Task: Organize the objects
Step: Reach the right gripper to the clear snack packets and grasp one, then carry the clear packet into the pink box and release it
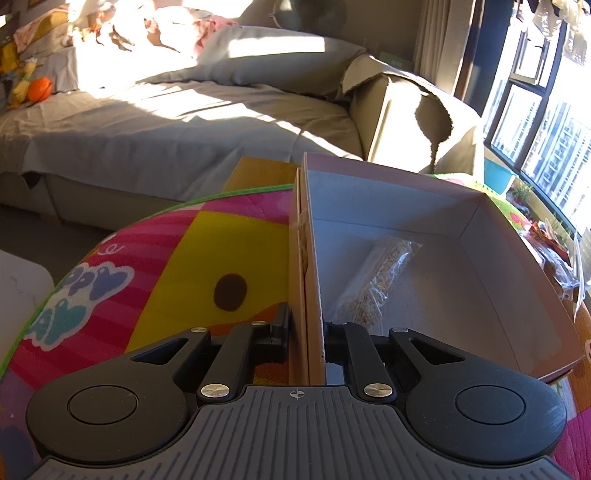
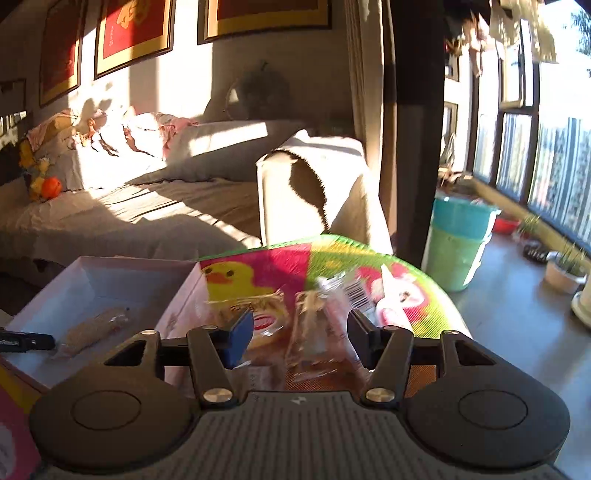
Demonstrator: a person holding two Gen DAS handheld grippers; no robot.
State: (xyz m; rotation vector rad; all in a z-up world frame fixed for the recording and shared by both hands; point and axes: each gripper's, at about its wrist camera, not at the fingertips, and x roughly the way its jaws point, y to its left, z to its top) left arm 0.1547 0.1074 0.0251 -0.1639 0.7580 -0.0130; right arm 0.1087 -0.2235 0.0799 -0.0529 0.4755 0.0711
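Box (image 1: 443, 236) sits on the play mat (image 1: 192, 258), 1 snack packet (image 1: 373, 280) inside; left tool (image 1: 306, 332) pinches its wall. Right tool (image 2: 301, 332) gapes empty over several remaining packets (image 2: 314, 332).

1. This is a home living room, lit by low sun.
2. A sofa (image 1: 177, 122) under a loose grey cover fills the back, with cushions, crumpled cloths and soft toys (image 2: 40, 177) piled at one end, among them an orange ball (image 1: 40, 88).
3. Framed red pictures (image 2: 133, 33) hang on the wall above it.
4. A child's play mat (image 1: 177, 258) with a cartoon duck (image 2: 232, 280) lies in front.
5. Tall windows (image 2: 535, 155) with curtains (image 2: 369, 110), stacked plastic buckets (image 2: 458, 240) and potted plants (image 2: 565, 266) line the side.
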